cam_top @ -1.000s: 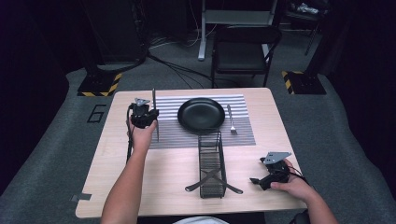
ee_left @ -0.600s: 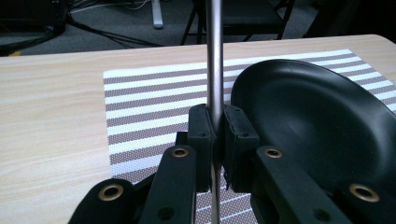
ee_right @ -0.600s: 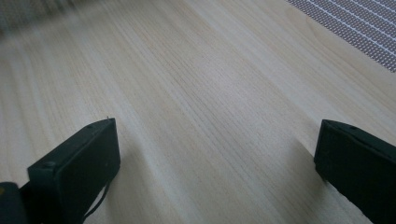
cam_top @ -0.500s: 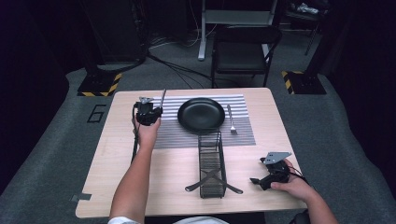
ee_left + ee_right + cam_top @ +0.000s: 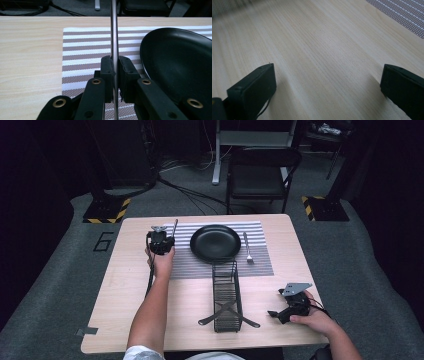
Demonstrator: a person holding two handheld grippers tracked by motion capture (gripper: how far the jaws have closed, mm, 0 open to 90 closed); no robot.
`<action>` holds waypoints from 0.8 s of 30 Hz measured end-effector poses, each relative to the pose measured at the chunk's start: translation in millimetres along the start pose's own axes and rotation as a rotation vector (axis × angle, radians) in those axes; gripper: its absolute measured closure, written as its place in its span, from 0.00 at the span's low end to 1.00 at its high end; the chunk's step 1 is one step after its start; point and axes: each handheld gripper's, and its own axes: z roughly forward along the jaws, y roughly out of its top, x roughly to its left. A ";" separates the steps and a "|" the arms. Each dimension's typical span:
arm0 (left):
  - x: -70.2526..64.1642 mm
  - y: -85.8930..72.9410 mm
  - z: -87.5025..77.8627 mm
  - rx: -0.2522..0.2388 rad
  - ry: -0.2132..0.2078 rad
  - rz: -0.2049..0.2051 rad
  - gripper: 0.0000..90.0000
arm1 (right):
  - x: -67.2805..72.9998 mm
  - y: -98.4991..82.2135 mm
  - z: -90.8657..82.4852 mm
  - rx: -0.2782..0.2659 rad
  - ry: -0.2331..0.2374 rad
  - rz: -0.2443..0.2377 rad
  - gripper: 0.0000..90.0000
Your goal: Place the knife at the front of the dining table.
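In the high view, my left tongs (image 5: 161, 241) at centre left grip a thin metal utensil (image 5: 174, 228) beside the black plate (image 5: 215, 242). The left gripper view shows the pads clamped on it over the striped mat (image 5: 82, 42). In the right gripper view, my right tongs (image 5: 328, 82) stand wide open, empty, over bare surface (image 5: 317, 50).

Lit table, dark surroundings, perhaps soft-focused.

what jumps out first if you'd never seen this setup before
The eye goes first to the black plate in the middle of the striped placemat, with a fork lying to its right. Left of the plate, the left gripper is clamped on a thin metal utensil over the mat's left edge. Nearer the person, a black wire rack stands on the wooden table, and the right gripper rests open at the right.
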 end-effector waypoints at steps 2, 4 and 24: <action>-0.2 -0.6 2.7 -0.005 0.009 -0.008 0.92 | 0.1 0.0 0.0 -0.001 -0.001 0.000 0.00; 0.4 -0.9 5.7 -0.008 0.017 -0.023 0.92 | 0.0 0.0 0.0 0.000 0.000 0.000 0.00; 16.9 -15.4 33.3 0.066 0.068 -0.091 0.92 | 0.1 -0.2 -0.1 -0.001 -0.003 0.000 0.00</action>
